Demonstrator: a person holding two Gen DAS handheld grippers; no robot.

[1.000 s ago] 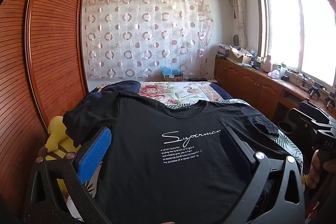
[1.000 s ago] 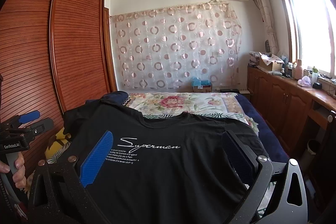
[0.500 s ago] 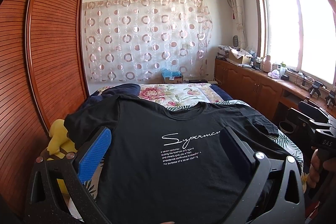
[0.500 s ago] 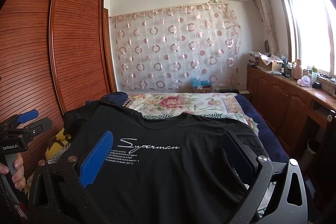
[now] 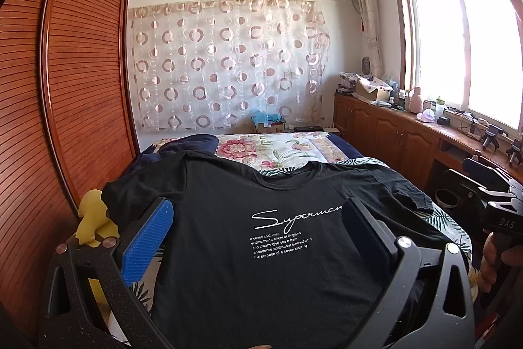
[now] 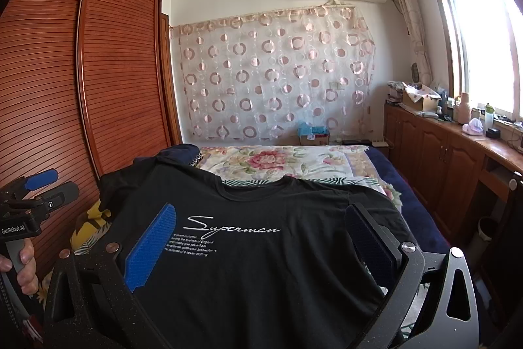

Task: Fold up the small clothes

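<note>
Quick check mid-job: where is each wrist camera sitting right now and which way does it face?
Left wrist: behind the open left gripper, facing the curtain over the black T-shirt; right gripper at right edge.
Right wrist: behind the open right gripper, same heading; left gripper and hand at left edge.
Shared: T-shirt, bed, curtain.

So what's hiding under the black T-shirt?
The black T-shirt lies spread on the flowery bedcover, which shows beyond its collar. Something yellow pokes out by its left sleeve. Anything beneath the middle is covered, so I can't tell.
</note>
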